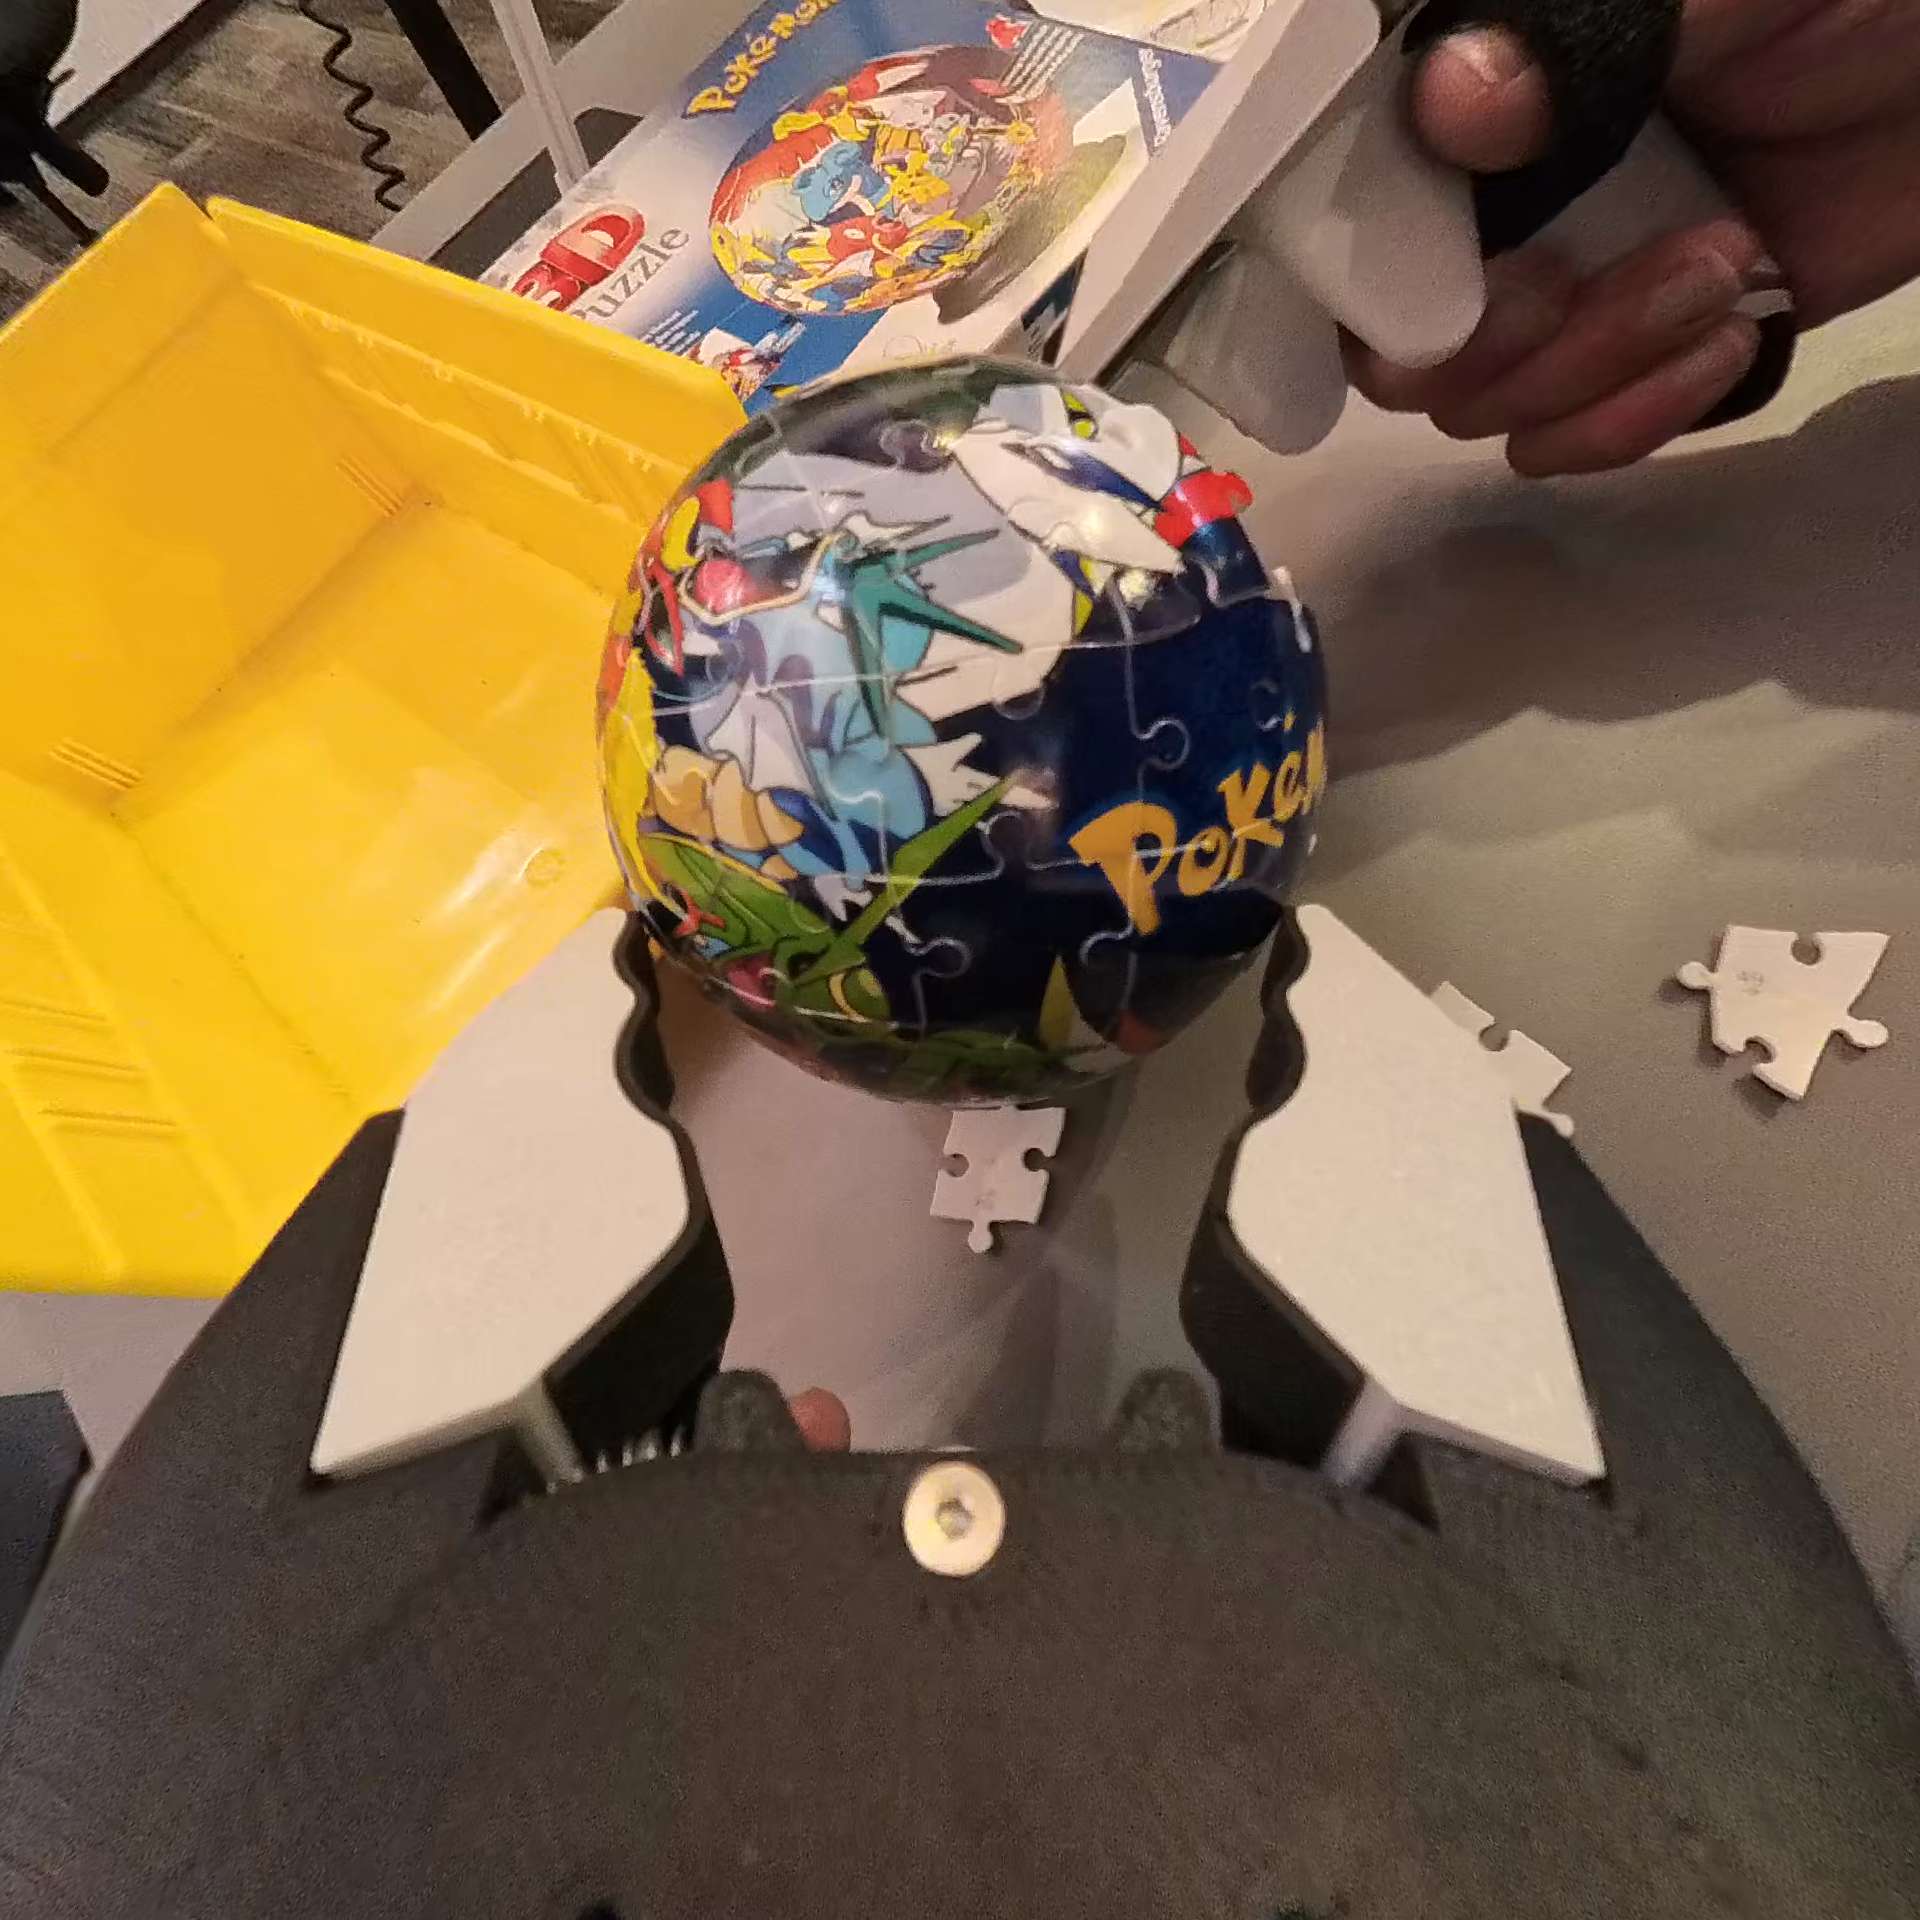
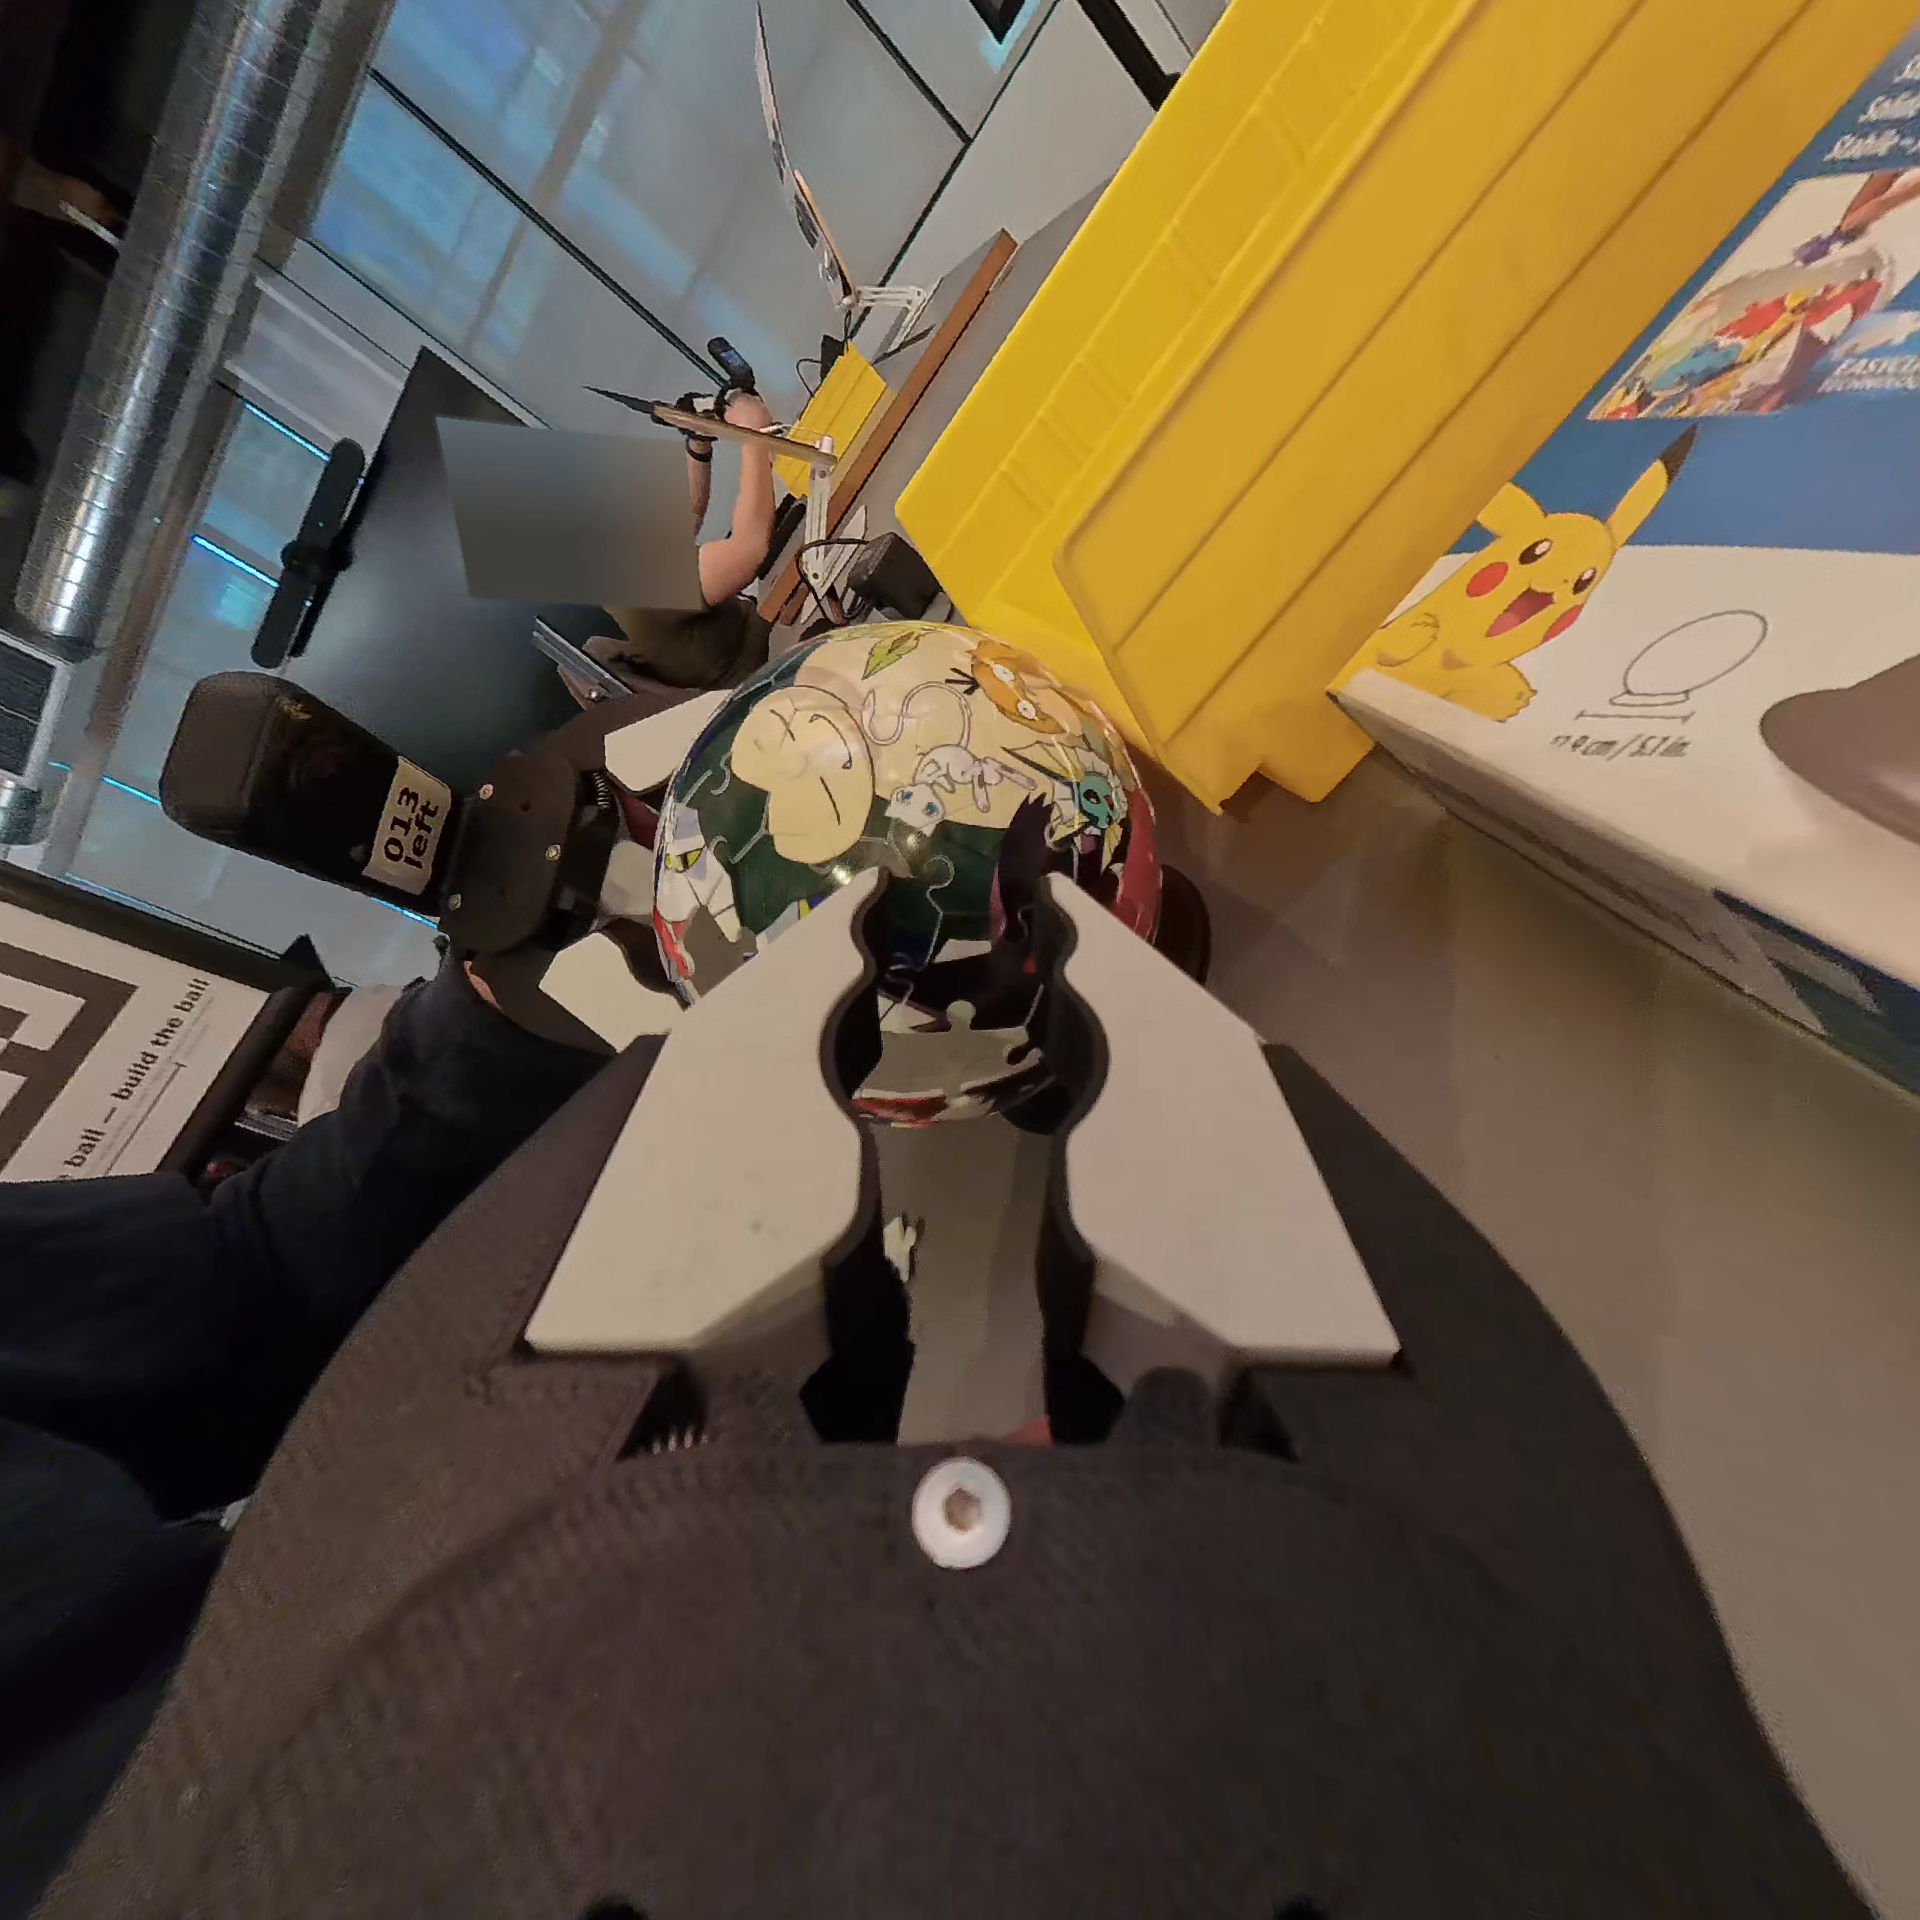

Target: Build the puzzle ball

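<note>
The puzzle ball (image 1: 961,727) is a glossy sphere of printed cartoon pieces, held up above the grey table (image 1: 1558,790). My left gripper (image 1: 961,935) is spread wide and shut on the ball's lower sides; the right wrist view shows it (image 2: 623,852) on the far side of the ball (image 2: 894,790). My right gripper (image 2: 961,894) has its jaws a narrow gap apart, tips against the ball, with nothing seen between them. In the left wrist view it (image 1: 1283,410) reaches the ball's top right, near a protruding red piece (image 1: 1205,499).
A yellow bin (image 1: 260,675) lies at the left of the ball. The puzzle box (image 1: 883,187) stands behind it. White-backed loose pieces lie on the table (image 1: 997,1174), (image 1: 1787,997). A person sits at a far desk (image 2: 717,582). The gap from one gripper's tips to the other's is roughly 10 cm.
</note>
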`<action>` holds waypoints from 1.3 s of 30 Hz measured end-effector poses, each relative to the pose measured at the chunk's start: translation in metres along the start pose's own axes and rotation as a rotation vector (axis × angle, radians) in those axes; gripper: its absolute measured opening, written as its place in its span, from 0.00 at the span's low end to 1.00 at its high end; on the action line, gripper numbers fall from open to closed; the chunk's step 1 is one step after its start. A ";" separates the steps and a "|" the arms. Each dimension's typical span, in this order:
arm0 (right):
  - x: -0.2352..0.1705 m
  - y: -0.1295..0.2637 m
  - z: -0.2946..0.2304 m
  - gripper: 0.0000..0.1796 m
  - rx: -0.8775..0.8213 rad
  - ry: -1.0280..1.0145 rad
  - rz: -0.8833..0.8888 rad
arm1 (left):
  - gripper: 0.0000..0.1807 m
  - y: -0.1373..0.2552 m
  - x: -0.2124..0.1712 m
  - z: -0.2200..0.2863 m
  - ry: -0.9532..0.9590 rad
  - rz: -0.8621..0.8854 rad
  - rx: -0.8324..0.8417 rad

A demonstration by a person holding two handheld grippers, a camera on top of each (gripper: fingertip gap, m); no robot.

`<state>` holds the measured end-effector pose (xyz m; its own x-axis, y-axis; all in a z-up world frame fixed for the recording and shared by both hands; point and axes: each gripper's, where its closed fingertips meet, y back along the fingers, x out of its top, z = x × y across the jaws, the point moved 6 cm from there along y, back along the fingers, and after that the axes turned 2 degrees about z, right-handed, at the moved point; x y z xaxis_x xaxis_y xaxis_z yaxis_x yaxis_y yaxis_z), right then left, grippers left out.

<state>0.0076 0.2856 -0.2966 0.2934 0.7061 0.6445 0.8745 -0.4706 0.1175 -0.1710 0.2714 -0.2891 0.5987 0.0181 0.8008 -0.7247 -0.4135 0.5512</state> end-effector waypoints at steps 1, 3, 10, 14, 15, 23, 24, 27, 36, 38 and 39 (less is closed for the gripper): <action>-0.001 0.000 0.001 0.14 0.002 -0.007 -0.003 | 0.60 0.000 0.000 0.000 -0.010 -0.007 0.000; -0.002 -0.001 0.003 0.13 0.003 -0.023 -0.005 | 0.60 0.001 0.001 -0.002 -0.029 -0.017 0.003; -0.010 -0.004 0.008 0.13 0.013 -0.060 -0.033 | 0.60 0.006 0.006 -0.005 -0.085 -0.031 0.011; -0.015 -0.008 0.007 0.14 0.011 -0.057 -0.059 | 0.60 0.010 0.004 -0.008 -0.104 -0.041 0.003; -0.016 -0.009 0.007 0.14 0.009 -0.058 -0.065 | 0.60 0.010 0.004 -0.010 -0.105 -0.038 0.000; -0.010 -0.009 0.011 0.15 -0.022 -0.013 -0.066 | 0.59 0.020 -0.006 -0.011 -0.022 0.007 -0.001; -0.007 -0.010 0.013 0.15 -0.031 -0.003 -0.064 | 0.59 0.020 -0.009 -0.009 -0.017 -0.003 0.001; -0.002 -0.015 0.018 0.15 -0.056 0.026 -0.082 | 0.60 0.016 -0.017 -0.003 -0.003 -0.027 0.014; 0.002 -0.024 0.020 0.11 -0.074 0.045 -0.125 | 0.57 0.013 -0.017 -0.008 0.004 -0.003 0.074; 0.001 -0.024 0.019 0.10 -0.076 0.045 -0.125 | 0.57 0.013 -0.016 -0.008 -0.006 -0.010 0.074; 0.000 -0.024 0.020 0.10 -0.083 0.044 -0.130 | 0.57 0.014 -0.015 -0.009 -0.015 -0.011 0.072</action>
<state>-0.0060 0.3072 -0.3147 0.1612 0.7404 0.6525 0.8684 -0.4205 0.2627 -0.1929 0.2734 -0.2918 0.6115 0.0099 0.7912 -0.6922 -0.4777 0.5409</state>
